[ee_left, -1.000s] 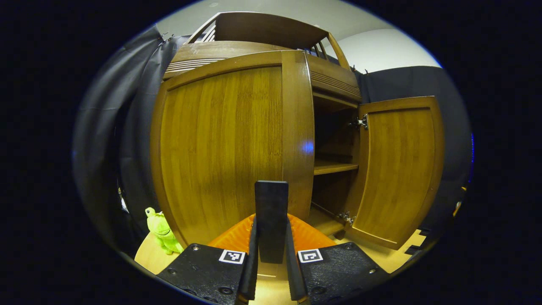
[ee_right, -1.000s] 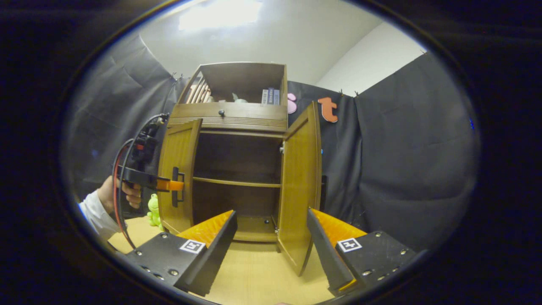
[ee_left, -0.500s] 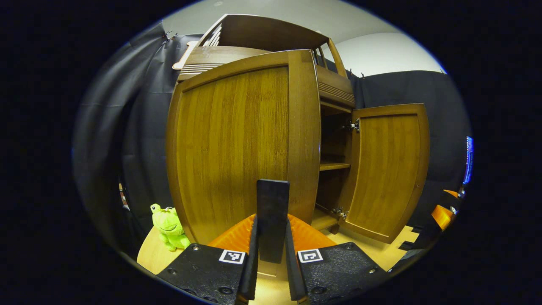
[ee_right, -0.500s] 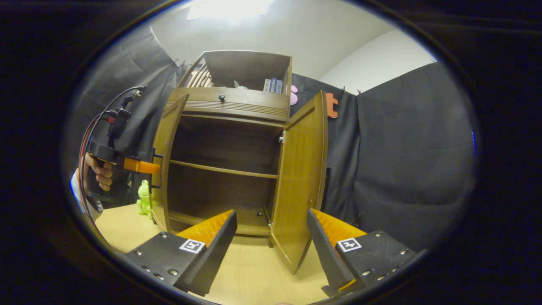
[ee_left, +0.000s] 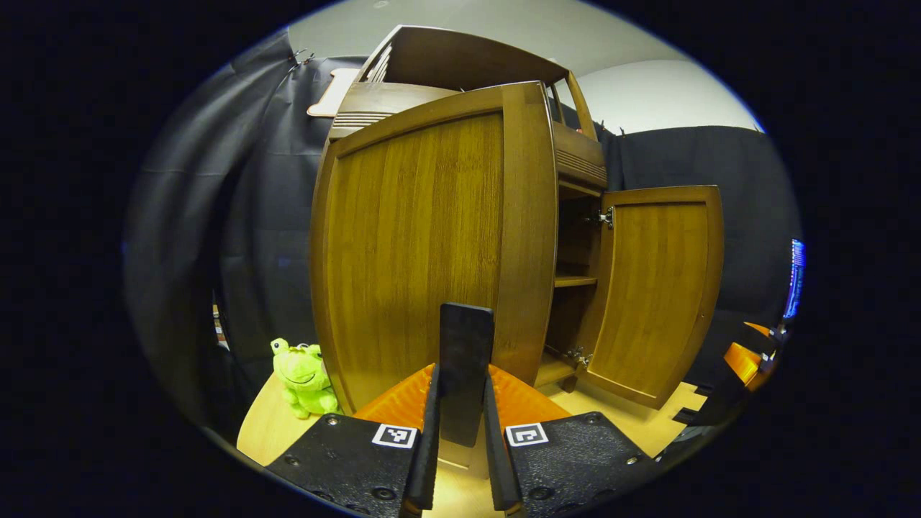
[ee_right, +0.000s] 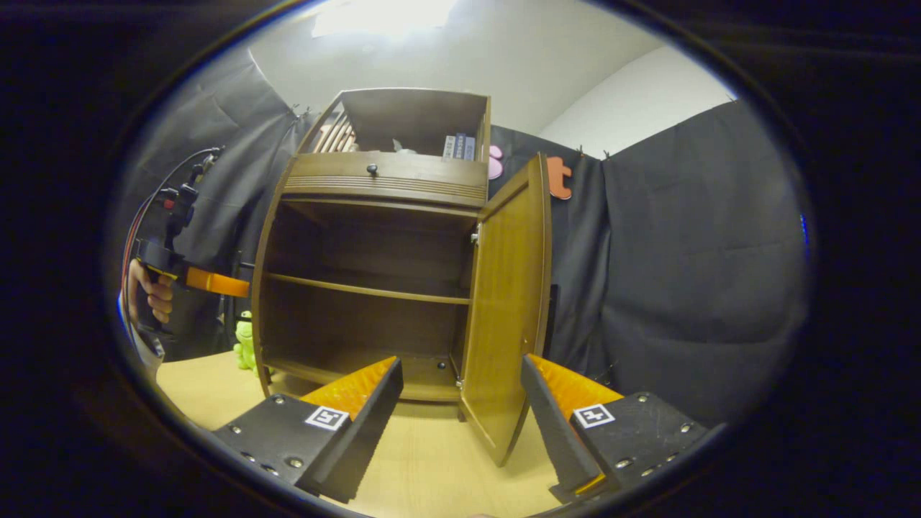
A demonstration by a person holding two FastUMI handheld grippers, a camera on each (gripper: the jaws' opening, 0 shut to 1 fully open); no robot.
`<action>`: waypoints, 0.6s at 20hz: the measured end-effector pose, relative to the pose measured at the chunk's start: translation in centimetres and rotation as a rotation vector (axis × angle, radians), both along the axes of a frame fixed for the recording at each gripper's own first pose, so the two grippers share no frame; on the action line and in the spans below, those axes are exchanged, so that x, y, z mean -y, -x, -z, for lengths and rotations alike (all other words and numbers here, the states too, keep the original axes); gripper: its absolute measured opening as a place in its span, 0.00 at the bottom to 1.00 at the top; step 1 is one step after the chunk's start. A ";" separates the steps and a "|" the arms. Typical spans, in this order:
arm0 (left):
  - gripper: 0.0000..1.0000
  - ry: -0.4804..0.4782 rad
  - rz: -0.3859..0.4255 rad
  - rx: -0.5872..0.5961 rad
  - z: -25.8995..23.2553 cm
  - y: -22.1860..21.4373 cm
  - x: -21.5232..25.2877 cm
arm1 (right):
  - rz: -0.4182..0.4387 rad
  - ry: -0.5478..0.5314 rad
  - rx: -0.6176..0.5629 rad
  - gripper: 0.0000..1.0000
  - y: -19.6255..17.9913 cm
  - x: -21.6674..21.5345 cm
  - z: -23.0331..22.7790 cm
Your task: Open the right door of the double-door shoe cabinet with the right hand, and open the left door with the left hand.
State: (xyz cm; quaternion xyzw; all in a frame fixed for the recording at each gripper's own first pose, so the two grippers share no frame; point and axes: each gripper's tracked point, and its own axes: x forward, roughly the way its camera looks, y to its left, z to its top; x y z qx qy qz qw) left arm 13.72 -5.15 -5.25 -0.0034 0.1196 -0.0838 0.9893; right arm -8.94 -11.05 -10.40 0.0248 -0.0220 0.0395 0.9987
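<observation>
Risk: left gripper (ee_left: 460,439) fingers clamped on left door (ee_left: 424,244) handle (ee_left: 465,374); overswing could strain hinge or tip cabinet (ee_right: 374,288), near tabletop's (ee_right: 432,475) back edge. Right gripper (ee_right: 460,424) fingers wide, empty; right door (ee_right: 507,302) open.

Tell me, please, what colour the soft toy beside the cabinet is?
Bright green: the frog soft toy sits left of the cabinet, clearest in the left gripper view.

Both doors (ee_right: 507,302) stand wide, leaving the cabinet (ee_right: 374,180) front unobstructed.
</observation>
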 end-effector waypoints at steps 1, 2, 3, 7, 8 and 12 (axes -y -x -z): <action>0.31 0.000 -0.003 0.001 0.0 0.0 0.0 | -0.004 0.002 0.000 0.98 0.0 0.0 0.1; 0.31 0.002 -0.004 0.004 0.0 0.0 0.0 | -0.007 0.004 0.000 0.97 -0.1 -0.1 0.1; 0.31 0.001 -0.005 0.005 0.0 0.0 0.0 | -0.009 0.006 0.000 0.97 -0.1 -0.1 0.1; 0.31 -0.012 -0.012 0.011 -0.2 0.1 -0.1 | -0.019 0.011 0.001 0.98 -0.2 -0.3 0.3; 0.31 -0.016 -0.015 0.013 -0.6 0.3 -0.2 | -0.021 0.011 0.000 0.98 -0.2 -0.4 0.3; 0.31 -0.021 -0.030 0.021 -1.0 0.1 -0.2 | -0.006 -0.001 0.007 0.98 -0.1 0.1 -0.1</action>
